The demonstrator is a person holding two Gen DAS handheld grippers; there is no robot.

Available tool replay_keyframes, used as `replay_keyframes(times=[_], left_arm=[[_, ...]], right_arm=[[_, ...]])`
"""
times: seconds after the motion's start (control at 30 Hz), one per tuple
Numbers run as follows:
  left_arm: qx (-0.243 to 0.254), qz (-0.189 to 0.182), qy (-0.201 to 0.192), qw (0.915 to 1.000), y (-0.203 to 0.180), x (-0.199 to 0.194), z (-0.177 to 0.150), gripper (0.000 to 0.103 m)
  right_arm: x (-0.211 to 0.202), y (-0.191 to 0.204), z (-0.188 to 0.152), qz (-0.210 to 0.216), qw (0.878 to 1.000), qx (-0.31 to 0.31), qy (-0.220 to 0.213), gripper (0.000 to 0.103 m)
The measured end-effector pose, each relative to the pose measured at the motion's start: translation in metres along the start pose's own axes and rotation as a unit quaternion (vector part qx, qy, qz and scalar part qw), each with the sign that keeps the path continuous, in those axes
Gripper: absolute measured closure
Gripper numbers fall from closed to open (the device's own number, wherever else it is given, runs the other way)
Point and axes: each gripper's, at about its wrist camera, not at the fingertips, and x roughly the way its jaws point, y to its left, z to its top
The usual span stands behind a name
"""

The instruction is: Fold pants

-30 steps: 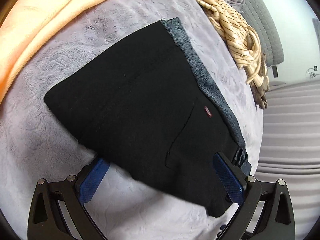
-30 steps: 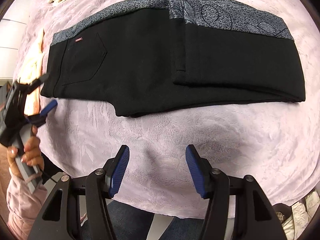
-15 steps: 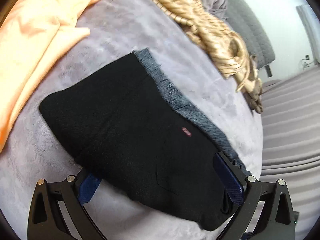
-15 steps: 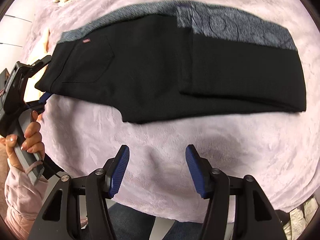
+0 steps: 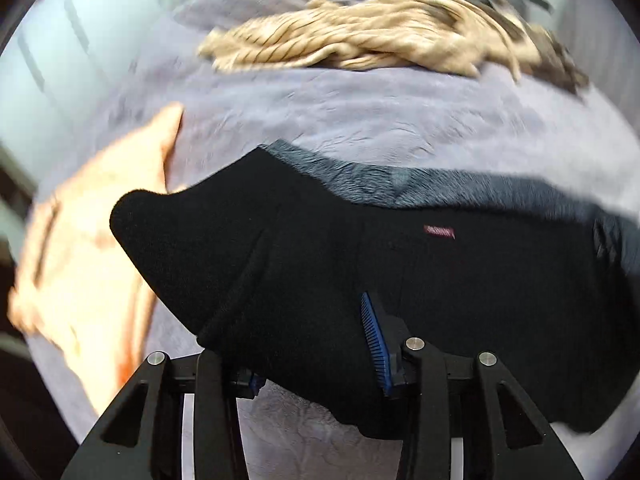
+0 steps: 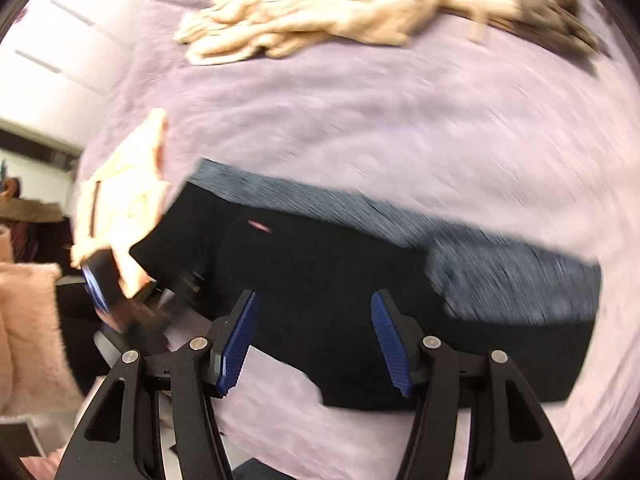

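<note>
Left gripper (image 5: 316, 344): jaws clamped on the waist end of the pants (image 5: 440, 280), black cloth bunched between the blue pads (image 5: 374, 336) and lifted into a hump just ahead of them. The other pad is hidden under the fabric.

Right gripper (image 6: 316, 336): jaws spreading wider, nothing between them. It hovers above the near hem of the pants (image 6: 340, 300), with no contact visible.

Pants: black, already doubled lengthwise, lying across the lilac blanket (image 5: 360, 112). A grey patterned band (image 6: 500, 272) runs along the far edge; a small red tag (image 5: 439, 232) sits near the waist. The leg end lies to the right in the right wrist view and rests flat.

Handling, judged: soft, thick knit, limp and moderately heavy. It sags wherever unsupported, and layers may slide apart if only the top ply is pinched. A hold at the folded edge, taking all plies, looks best. With the waist secured on one side, the near hem around mid-length looks the natural place for the second hold. The plush blanket may drag on the cloth, so lifting rather than sliding seems wiser.

Surroundings: peach garment (image 5: 88, 264) touching the waist end on the left; tan striped garment (image 5: 380, 40) well apart at the far side. Both views are blurred.
</note>
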Motion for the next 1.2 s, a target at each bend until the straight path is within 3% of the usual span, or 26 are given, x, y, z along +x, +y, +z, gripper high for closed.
replay_keyframes(times=[0.17,0.37,0.47,0.57,0.63,0.77,0.93,1.07,1.2], left_arm=[[0.041,0.026,-0.009,0.9988,-0.011,0.000,-0.003,0.061],[0.055,0.036,-0.016,0.9977,-0.012,-0.004,-0.008,0.061],[0.060,0.042,-0.021,0.9971,-0.015,-0.008,-0.008,0.061],[0.053,0.032,-0.016,0.9980,-0.014,-0.011,-0.007,0.061],[0.054,0.024,-0.023,0.9980,-0.016,-0.019,-0.005,0.061],[0.073,0.003,-0.066,0.9952,-0.035,-0.057,0.011,0.060],[0.093,-0.045,-0.125,0.9868,-0.074,-0.118,0.037,0.060],[0.133,-0.100,-0.158,0.9732,-0.129,-0.162,0.048,0.060],[0.187,-0.155,-0.173,0.9545,-0.205,-0.187,0.047,0.060]], right_arm=[[0.031,0.068,0.047,0.038,0.994,-0.076,0.074,0.029],[0.110,0.159,0.080,0.042,0.969,-0.156,0.185,0.029],[0.147,0.185,0.074,0.024,0.952,-0.188,0.240,0.029],[0.177,0.189,0.063,-0.032,0.940,-0.207,0.270,0.031],[0.175,0.177,0.064,-0.031,0.945,-0.192,0.261,0.085],[0.130,0.142,0.064,0.027,0.964,-0.165,0.208,0.087],[0.040,0.069,0.048,0.127,0.979,-0.100,0.123,0.087],[-0.032,-0.007,0.019,0.187,0.981,-0.029,0.041,0.086],[-0.091,-0.092,-0.025,0.199,0.979,0.027,-0.033,0.086]])
